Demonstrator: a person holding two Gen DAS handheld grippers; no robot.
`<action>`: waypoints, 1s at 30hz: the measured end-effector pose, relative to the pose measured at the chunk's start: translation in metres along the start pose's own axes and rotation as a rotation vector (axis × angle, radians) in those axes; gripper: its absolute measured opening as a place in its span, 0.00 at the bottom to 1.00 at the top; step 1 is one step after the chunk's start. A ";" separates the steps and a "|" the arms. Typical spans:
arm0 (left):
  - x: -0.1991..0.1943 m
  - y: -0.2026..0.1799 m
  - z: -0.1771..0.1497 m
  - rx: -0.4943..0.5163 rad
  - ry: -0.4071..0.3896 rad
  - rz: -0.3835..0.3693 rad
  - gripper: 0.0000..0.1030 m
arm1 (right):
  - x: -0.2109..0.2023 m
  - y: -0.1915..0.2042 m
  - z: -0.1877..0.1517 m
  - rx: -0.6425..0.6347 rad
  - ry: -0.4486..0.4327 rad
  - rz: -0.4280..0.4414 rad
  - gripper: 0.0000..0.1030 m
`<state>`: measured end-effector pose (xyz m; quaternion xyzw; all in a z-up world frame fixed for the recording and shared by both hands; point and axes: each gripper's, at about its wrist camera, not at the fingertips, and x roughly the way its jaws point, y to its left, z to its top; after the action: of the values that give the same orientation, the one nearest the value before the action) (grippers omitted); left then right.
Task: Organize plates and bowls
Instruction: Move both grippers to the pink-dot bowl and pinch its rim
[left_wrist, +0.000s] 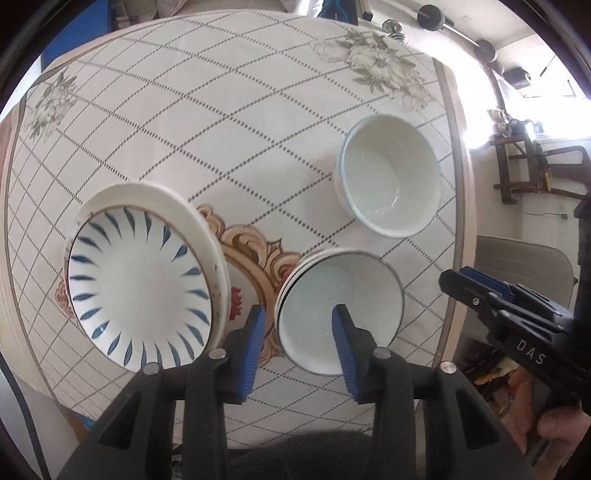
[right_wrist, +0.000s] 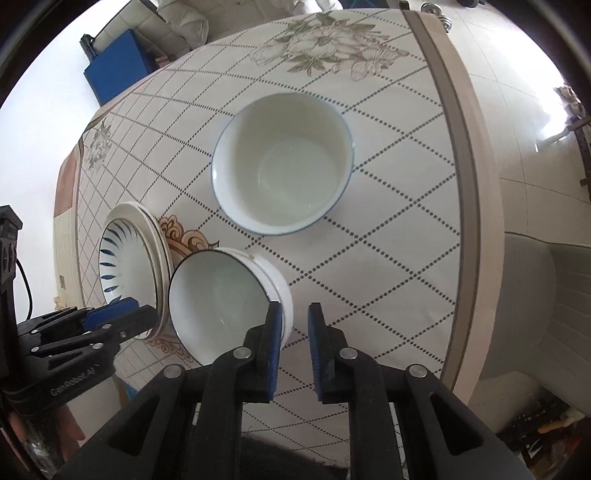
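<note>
A stack of plates with a blue-petal plate (left_wrist: 138, 284) (right_wrist: 123, 266) on top sits at the left of the table. A stack of small white bowls (left_wrist: 340, 306) (right_wrist: 221, 306) stands beside it. A larger blue-rimmed bowl (left_wrist: 389, 175) (right_wrist: 282, 162) stands farther back. My left gripper (left_wrist: 299, 317) is open and empty above the table, its right finger (left_wrist: 341, 332) over the bowl stack and its left finger over the gap beside the plates. My right gripper (right_wrist: 294, 314) is open with a narrow gap, empty, just right of the bowl stack; it shows in the left wrist view (left_wrist: 465, 286).
The patterned tablecloth (left_wrist: 236, 122) covers the table, whose right edge (right_wrist: 476, 184) drops to a tiled floor. A grey chair (left_wrist: 524, 266) stands right of the table. Blue furniture (right_wrist: 118, 70) stands behind the far left corner.
</note>
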<state>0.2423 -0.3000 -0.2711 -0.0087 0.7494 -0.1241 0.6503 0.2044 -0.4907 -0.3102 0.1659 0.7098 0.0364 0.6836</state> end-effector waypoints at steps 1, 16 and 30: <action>-0.003 -0.005 0.010 0.017 -0.017 0.020 0.46 | -0.003 -0.004 0.007 0.012 -0.009 0.004 0.49; 0.056 -0.033 0.116 0.120 0.029 0.112 0.52 | 0.034 -0.041 0.086 0.154 0.017 0.059 0.61; 0.080 -0.038 0.124 0.163 0.051 0.121 0.05 | 0.070 -0.036 0.100 0.130 0.078 0.002 0.08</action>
<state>0.3458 -0.3723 -0.3564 0.0927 0.7523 -0.1455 0.6359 0.2957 -0.5221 -0.3938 0.2090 0.7368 -0.0027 0.6430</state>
